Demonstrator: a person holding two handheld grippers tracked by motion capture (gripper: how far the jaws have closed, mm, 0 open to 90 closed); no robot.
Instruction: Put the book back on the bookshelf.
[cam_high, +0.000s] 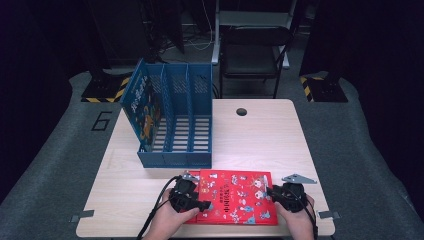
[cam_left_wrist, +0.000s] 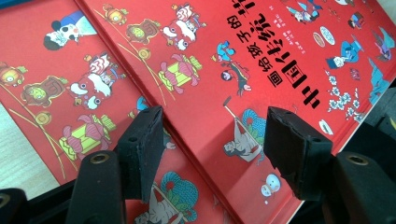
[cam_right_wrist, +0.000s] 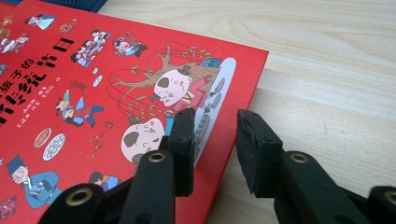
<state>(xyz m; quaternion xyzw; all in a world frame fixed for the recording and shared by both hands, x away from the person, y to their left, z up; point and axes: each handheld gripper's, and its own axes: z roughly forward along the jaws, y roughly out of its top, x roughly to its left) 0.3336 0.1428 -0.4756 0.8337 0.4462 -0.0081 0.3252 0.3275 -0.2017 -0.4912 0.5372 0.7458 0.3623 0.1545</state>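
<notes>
The red book (cam_high: 236, 196) lay flat at the table's (cam_high: 260, 135) six o'clock edge, its cover crowded with cartoon figures and large black Chinese characters too skewed to read surely. The left gripper (cam_high: 206, 205) stood at its nine o'clock edge with jaws wide over the cover, and the right gripper (cam_high: 270, 190) at three o'clock, jaws narrower, straddling the book's edge without pinching it. A blue file rack (cam_high: 172, 117) stood at eleven o'clock on pale wood, with a floor marking "6" (cam_high: 102, 120) in the dark room.
</notes>
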